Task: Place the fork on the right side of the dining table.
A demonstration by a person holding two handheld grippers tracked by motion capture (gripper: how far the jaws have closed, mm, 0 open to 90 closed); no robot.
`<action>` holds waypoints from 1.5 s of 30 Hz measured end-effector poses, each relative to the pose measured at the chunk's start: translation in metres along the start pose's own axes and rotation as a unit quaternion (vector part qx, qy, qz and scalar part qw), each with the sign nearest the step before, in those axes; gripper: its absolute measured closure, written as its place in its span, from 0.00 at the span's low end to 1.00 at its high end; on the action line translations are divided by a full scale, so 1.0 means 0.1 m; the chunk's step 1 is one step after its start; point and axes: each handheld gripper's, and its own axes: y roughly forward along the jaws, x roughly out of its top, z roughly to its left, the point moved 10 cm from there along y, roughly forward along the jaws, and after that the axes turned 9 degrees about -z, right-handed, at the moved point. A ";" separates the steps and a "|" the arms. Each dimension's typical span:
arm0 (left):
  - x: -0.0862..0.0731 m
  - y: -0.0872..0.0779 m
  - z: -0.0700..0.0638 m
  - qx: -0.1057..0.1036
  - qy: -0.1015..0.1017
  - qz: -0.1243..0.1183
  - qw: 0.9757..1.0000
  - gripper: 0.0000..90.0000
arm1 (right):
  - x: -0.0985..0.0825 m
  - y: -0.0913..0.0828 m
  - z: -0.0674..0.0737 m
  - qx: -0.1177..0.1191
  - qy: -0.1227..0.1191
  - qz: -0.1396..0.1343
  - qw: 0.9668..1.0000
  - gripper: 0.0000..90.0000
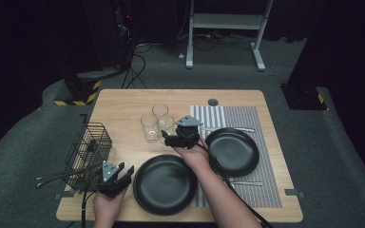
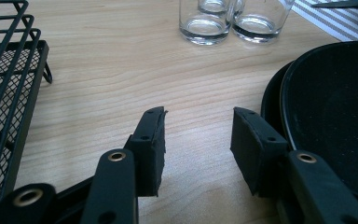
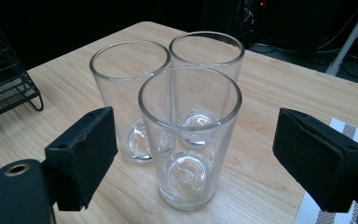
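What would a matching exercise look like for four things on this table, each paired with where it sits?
Things:
1. wire basket
2. glasses
3. striped mat
4. right gripper

Places:
A. under the far black plate
B. middle of the table, three clustered
C. table's left edge
D. jaws open, facing the nearest glass

Pairs: 1-C, 2-B, 3-A, 4-D

Grey carpet surrounds the wooden desk. Beyond it stands a white metal frame; cables cross the floor. Surroundings dark.
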 end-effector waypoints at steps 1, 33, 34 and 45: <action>0.00 0.00 0.00 0.000 0.000 0.000 1.000 0.61 | 0.00 0.00 0.00 0.000 0.000 0.000 1.000 0.15; 0.00 -0.01 0.02 -0.004 -0.009 -0.001 1.000 0.61 | -0.13 0.39 -0.01 -0.008 0.019 0.043 0.999 0.16; 0.00 -0.01 0.02 -0.004 -0.009 -0.001 1.000 0.61 | -0.12 0.39 -0.01 -0.006 0.020 0.042 0.999 0.16; 0.00 -0.01 0.02 -0.006 -0.010 0.000 1.000 0.61 | -0.15 0.45 0.00 -0.008 0.019 0.042 0.999 0.20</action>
